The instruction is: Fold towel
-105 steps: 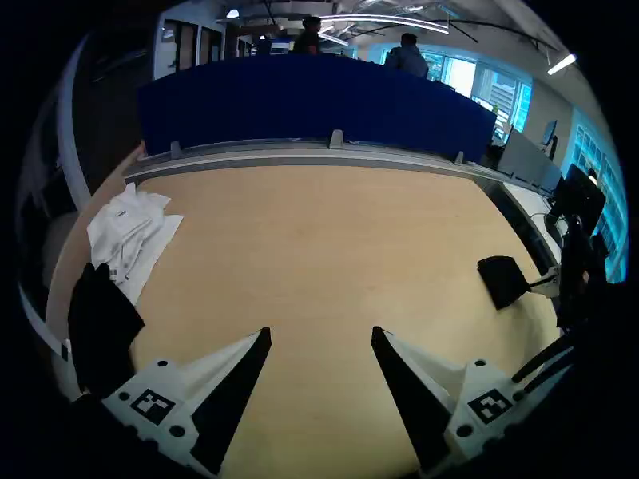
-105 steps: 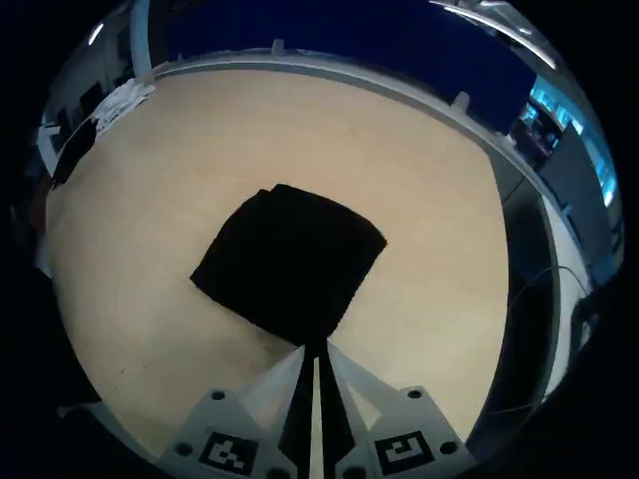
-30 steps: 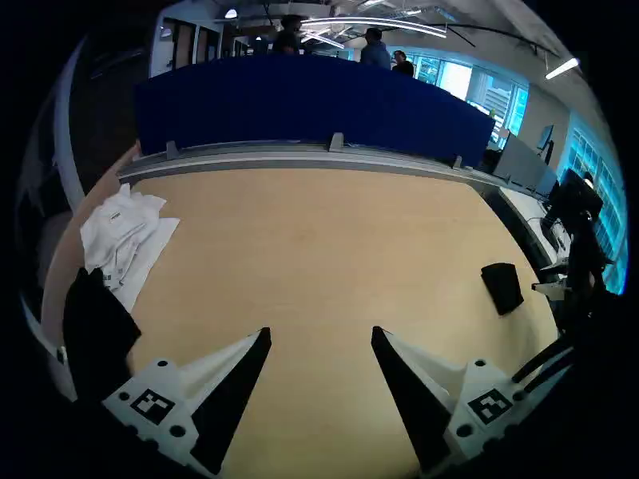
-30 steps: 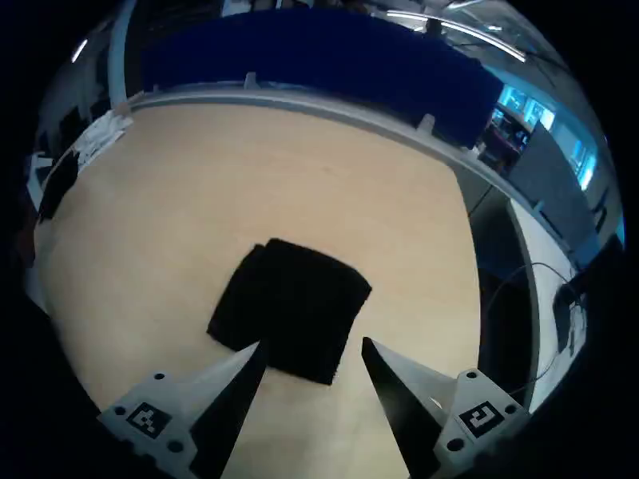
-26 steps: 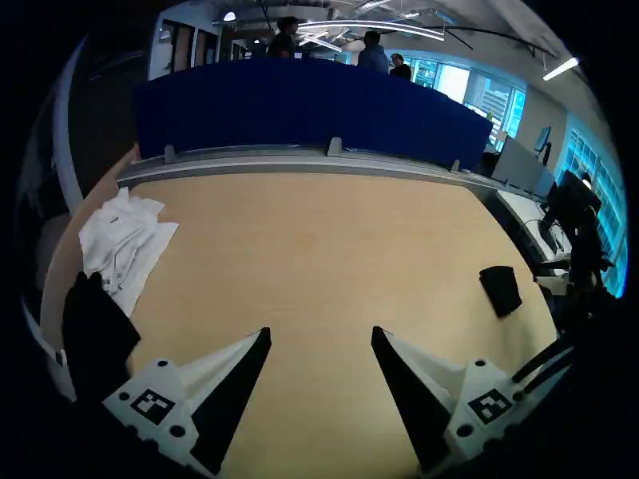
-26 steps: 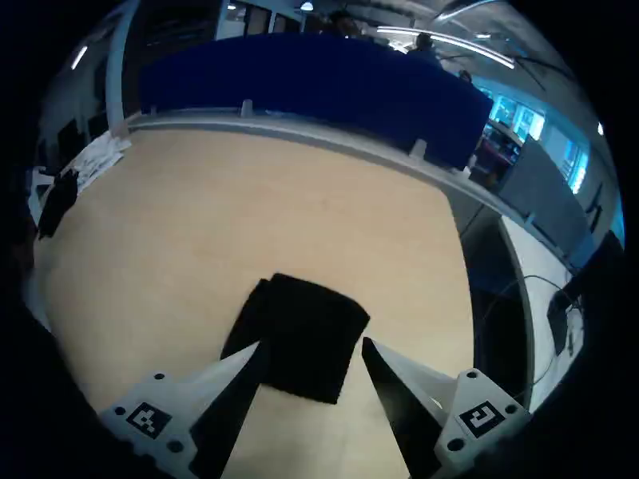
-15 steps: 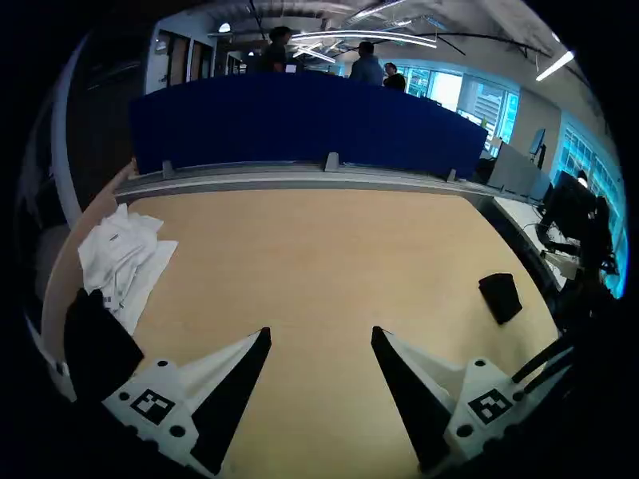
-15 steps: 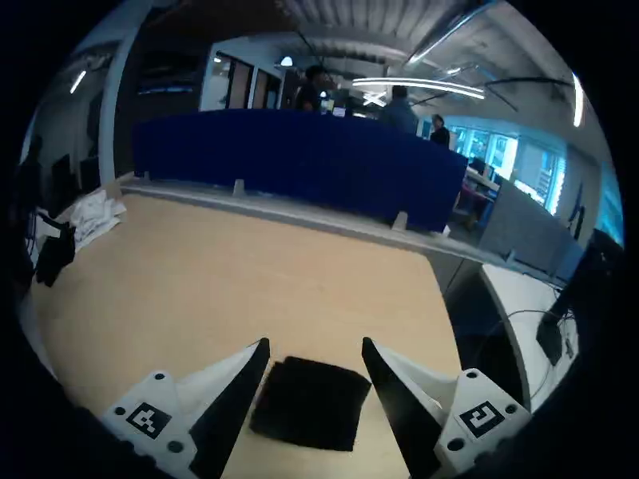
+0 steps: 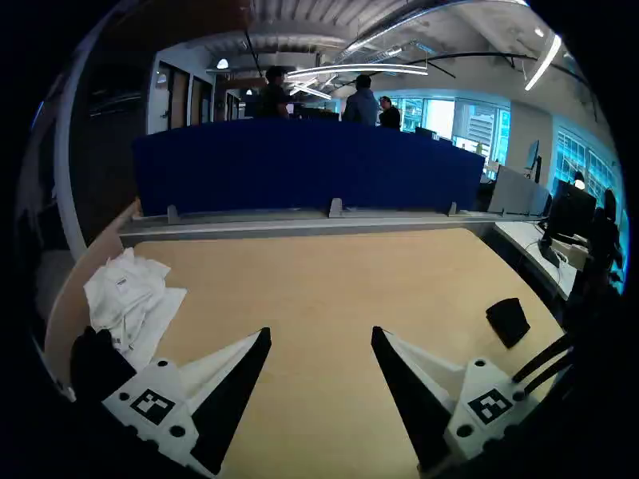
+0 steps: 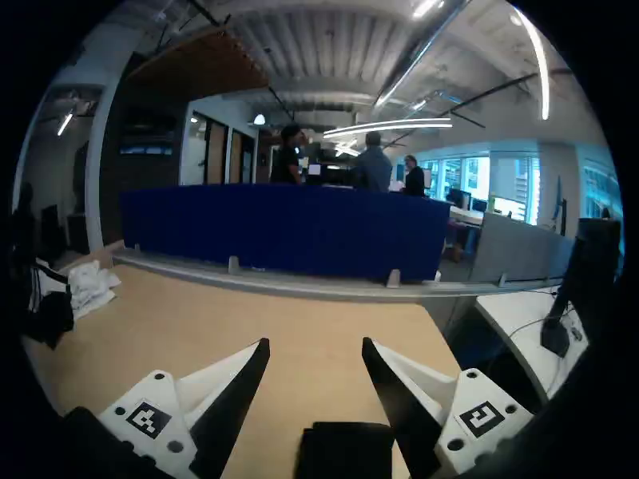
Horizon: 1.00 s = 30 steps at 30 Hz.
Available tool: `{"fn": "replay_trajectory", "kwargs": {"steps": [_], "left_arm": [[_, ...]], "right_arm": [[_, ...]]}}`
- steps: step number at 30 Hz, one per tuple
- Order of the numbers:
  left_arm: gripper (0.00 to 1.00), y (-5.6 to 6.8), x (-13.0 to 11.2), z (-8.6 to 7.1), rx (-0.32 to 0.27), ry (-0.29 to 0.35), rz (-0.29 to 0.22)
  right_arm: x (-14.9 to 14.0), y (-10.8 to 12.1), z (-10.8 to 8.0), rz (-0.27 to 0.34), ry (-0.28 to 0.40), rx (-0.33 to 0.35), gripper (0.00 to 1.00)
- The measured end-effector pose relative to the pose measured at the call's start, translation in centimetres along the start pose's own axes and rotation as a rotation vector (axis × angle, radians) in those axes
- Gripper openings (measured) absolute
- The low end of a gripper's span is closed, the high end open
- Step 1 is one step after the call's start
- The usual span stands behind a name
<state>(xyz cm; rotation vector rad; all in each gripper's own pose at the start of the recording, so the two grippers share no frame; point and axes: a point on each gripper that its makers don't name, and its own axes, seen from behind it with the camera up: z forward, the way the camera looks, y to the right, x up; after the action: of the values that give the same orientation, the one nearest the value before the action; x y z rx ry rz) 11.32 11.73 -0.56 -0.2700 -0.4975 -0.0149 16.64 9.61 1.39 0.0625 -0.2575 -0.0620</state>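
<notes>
A folded black towel (image 9: 508, 320) lies flat on the wooden table (image 9: 319, 279) at its right side in the left gripper view. In the right gripper view the same black towel (image 10: 345, 451) sits at the bottom edge, just below and between the fingers, on the table (image 10: 200, 335). My right gripper (image 10: 315, 345) is open, raised above the towel and apart from it. My left gripper (image 9: 319, 334) is open over bare wood with nothing between its fingers.
A heap of white cloth (image 9: 128, 295) and a black garment (image 9: 94, 363) lie at the table's left edge; both show far left as white cloth (image 10: 89, 286) in the right gripper view. A blue partition (image 9: 307, 172) lines the far edge, with three people behind it. Desks with monitors stand at right.
My right gripper opened, let go of the black towel and then lifted and tilted up, so the towel slid to the bottom of its view. My left gripper tilted up slightly.
</notes>
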Motion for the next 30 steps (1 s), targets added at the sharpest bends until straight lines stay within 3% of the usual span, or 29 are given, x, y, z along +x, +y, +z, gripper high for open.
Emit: {"fn": "replay_trajectory", "kwargs": {"steps": [8, 14, 20, 30], "left_arm": [[0.93, -2.7, 3.6, -0.5, 0.081, 0.162, -0.001], [0.93, -3.1, 5.5, -1.1, 0.085, 0.254, -0.004], [0.93, -3.9, 6.2, -1.5, 0.112, 0.318, 0.009], [0.93, -4.0, 5.8, -1.6, 0.105, 0.356, 0.011]], "right_arm": [[3.5, -2.8, 0.2, 0.039, 0.105, -0.052, 0.89], [4.6, -5.0, 0.0, 0.036, 0.138, -0.086, 0.90], [5.0, -7.1, -0.3, 0.015, 0.163, -0.082, 0.90], [5.0, -8.7, -0.4, 0.042, 0.190, -0.083, 0.91]]}}
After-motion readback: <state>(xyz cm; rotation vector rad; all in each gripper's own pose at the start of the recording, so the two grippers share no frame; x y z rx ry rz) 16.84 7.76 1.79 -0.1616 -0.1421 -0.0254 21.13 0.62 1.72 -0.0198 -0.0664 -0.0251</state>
